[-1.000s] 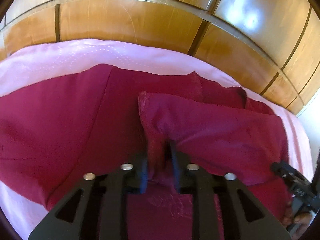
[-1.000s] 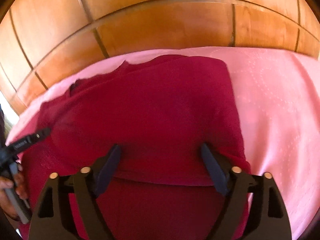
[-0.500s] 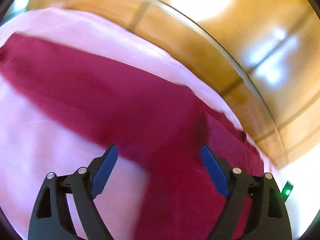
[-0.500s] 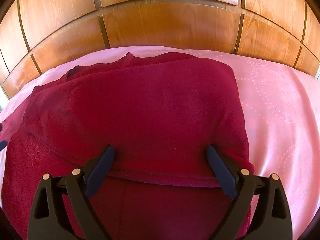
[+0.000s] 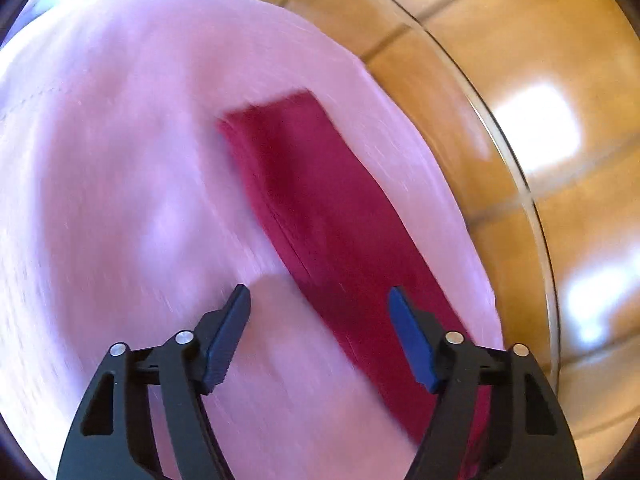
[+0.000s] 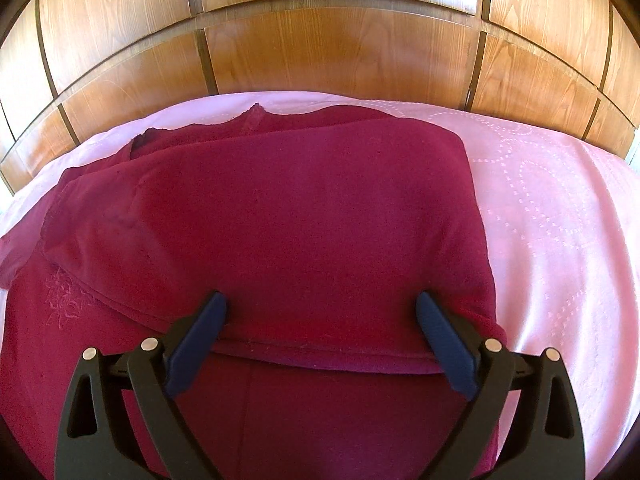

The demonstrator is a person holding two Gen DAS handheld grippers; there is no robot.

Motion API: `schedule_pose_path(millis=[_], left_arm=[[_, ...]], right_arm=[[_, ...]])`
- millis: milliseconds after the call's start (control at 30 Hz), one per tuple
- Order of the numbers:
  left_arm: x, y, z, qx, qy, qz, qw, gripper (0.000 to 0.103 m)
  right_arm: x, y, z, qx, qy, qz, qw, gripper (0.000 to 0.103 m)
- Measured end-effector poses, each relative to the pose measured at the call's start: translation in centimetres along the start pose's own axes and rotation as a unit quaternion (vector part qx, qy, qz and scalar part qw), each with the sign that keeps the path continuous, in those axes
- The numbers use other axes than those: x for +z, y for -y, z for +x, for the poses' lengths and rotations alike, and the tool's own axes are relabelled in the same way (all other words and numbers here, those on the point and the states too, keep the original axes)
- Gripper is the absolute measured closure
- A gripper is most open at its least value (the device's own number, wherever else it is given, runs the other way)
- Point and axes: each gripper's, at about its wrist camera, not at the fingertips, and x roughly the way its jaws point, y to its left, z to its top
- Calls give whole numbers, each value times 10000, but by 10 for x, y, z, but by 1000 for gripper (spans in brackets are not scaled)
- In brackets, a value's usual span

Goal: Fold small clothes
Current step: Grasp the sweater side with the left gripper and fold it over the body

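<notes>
Right wrist: hand-held gripper point(image 6: 320, 316) wide, empty.

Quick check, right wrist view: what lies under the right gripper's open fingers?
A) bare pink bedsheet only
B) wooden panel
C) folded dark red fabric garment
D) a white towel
C: the right gripper has its jaws wide apart over the folded dark red fabric garment, pressing on nothing; the pink bedsheet lies off to the side and the wooden panelling stands behind.
</notes>
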Motion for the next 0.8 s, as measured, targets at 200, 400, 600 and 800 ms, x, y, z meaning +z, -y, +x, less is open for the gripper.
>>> schedule_pose_path(millis=[200,400,600,800], left_arm=[[25,0,20,233,15,1,9997,84],[7,39,2,-235,142,1104,9935,92],[-71,121,-17,-1020,-63,2592,9604,96],[-168,180,-8,-1499,-675,3661,9159,96]], right_arm=[[-1,0,0,-19,-9,-13,10000,7],[-1,0,0,-35,-13,-32,10000,6],[0,1,0,-31,-14,-29,10000,6],[0,3,-1,19,-4,2,10000,6]])
